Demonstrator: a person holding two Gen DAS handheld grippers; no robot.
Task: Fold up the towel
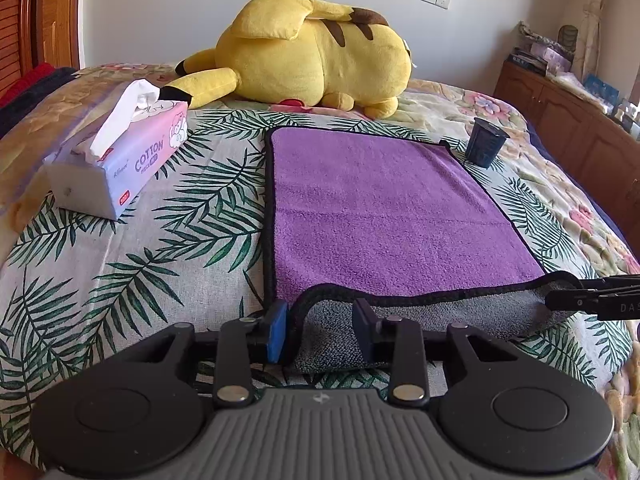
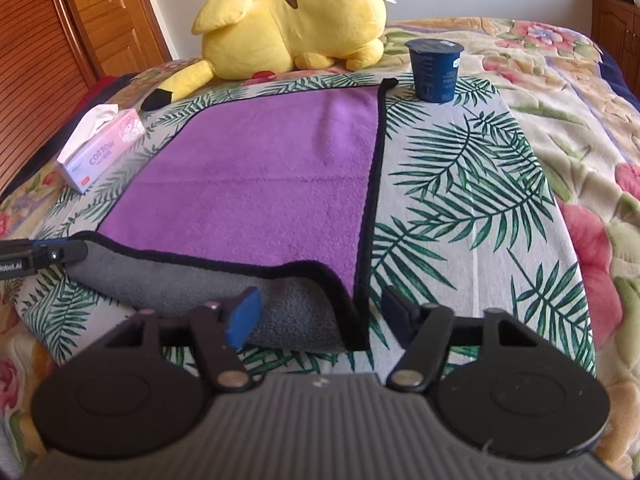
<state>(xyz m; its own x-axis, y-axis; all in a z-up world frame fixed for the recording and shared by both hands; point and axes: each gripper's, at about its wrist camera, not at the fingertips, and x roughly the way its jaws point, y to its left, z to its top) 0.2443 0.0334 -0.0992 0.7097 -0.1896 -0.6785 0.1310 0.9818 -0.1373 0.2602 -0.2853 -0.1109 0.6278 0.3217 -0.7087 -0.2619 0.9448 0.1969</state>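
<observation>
The purple towel (image 1: 392, 208) lies flat on the bed (image 2: 500, 184), its near edge curled up to show the grey underside. The left hand-held gripper (image 1: 320, 326) stands released, jaws spread around the near left corner; the right hand-held gripper (image 2: 320, 316) is likewise released around the near right corner. To fold well, both should probably clench on the black hem together, lift evenly and carry it to the far edge, stopping short of the blue cup (image 2: 436, 70). The tissue pack (image 1: 120, 160) and yellow plush (image 1: 316, 52) lie farther off.
</observation>
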